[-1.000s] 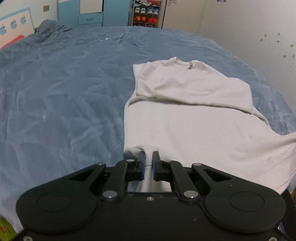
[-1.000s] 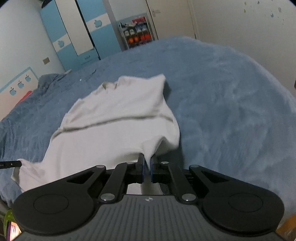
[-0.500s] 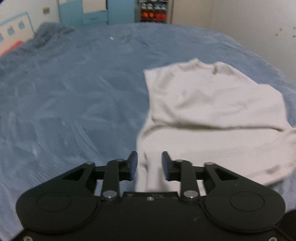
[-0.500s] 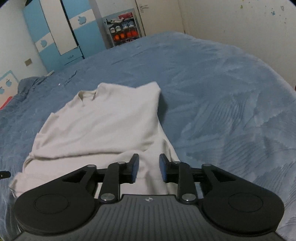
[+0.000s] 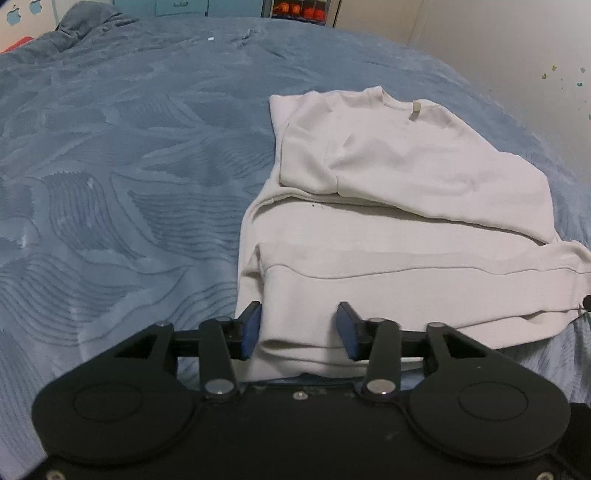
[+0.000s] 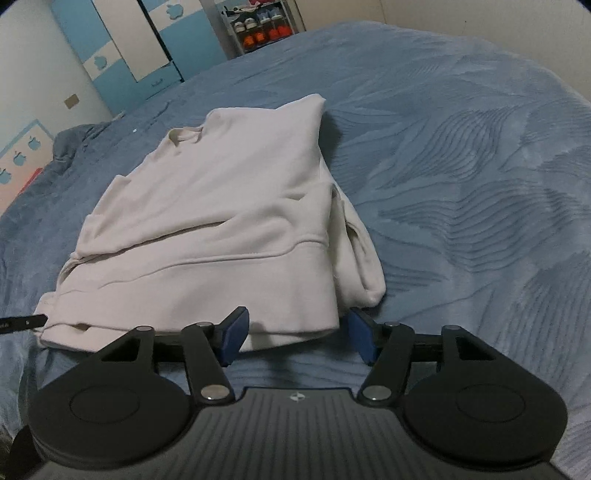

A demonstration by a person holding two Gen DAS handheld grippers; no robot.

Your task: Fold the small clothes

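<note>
A cream-white shirt (image 5: 388, 206) lies partly folded on the blue bed cover, its hem laid over the body and its collar at the far end. My left gripper (image 5: 298, 330) stands open at the near left corner of the folded edge, cloth lying loose between its blue pads. In the right wrist view the same shirt (image 6: 221, 221) spreads to the left, and my right gripper (image 6: 297, 338) is open at its near right corner, holding nothing. The tip of the left gripper (image 6: 22, 322) shows at that view's left edge.
The blue patterned bed cover (image 5: 129, 184) stretches wide on all sides (image 6: 461, 166). A rumpled pillow or blanket (image 5: 88, 18) lies at the far left. Blue-and-white wardrobes (image 6: 125, 48) and a shoe rack (image 6: 258, 26) stand beyond the bed, with a wall close on the right.
Both grippers were shut on the shirt's hem corners a second ago. They carried the hem forward over the body, then opened and let it go, and the fold now rests flat.
</note>
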